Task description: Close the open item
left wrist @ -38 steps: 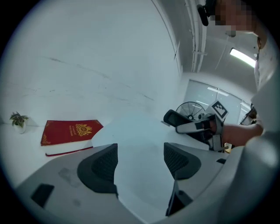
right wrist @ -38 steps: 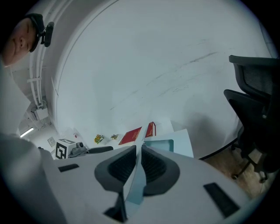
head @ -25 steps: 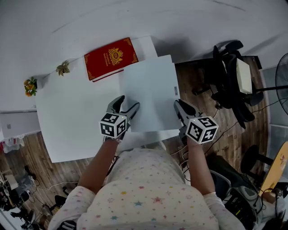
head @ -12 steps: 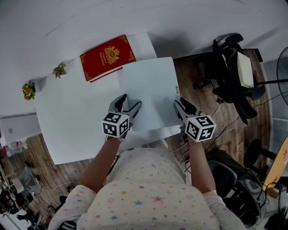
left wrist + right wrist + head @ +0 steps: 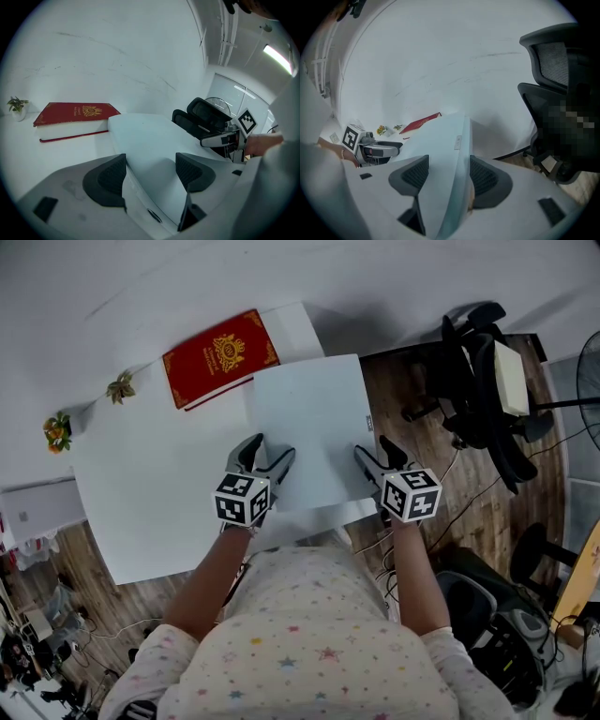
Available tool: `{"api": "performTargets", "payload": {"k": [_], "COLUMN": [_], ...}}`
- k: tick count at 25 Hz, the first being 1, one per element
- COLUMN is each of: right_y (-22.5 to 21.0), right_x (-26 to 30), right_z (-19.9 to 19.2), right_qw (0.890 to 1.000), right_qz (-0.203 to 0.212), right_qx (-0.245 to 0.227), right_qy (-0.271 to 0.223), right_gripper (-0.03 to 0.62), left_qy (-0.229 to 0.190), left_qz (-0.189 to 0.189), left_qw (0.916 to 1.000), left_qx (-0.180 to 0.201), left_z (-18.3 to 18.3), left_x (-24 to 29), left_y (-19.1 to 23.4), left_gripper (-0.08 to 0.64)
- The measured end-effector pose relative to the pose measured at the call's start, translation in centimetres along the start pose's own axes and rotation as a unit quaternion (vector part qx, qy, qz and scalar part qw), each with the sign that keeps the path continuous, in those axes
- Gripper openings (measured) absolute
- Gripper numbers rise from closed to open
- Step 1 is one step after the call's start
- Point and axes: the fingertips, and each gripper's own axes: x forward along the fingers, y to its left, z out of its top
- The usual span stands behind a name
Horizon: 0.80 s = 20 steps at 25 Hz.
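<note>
- White laptop (image 5: 309, 418), seemingly almost shut, sits at the desk (image 5: 141, 484)'s right edge.
- Left tongs (image 5: 267, 454) and right tongs (image 5: 373, 448) gape astride its lid.
- Uneven pressing could push it off.

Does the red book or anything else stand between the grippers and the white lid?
Nothing visible does. The white lid's near edge lies between the open fingers of the left gripper and the right gripper; the red book rests by its far left corner.
</note>
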Motion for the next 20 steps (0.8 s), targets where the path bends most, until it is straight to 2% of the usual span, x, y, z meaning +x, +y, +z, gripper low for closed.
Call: {"api": "performTargets", "payload": {"k": [11,20], "right_y": [0.1,0.1], "right_x": [1.2,1.3], "right_z": [-0.4,-0.3], "right_qw": [1.0,1.0], "right_qz": [0.013,0.009], "right_qx": [0.016,0.017], "right_qy": [0.011,0.01], "right_gripper": [0.276,0.278], "left_qy": [0.013,0.023], "left_qz": [0.018,0.049], "left_qw": [0.9995,0.9972], "left_qx": [0.024,0.052], "left_z": [-0.1,-0.5], "left_x": [0.5,1.0], "left_y": [-0.4,-0.4], "left_gripper": [0.307,0.307]}}
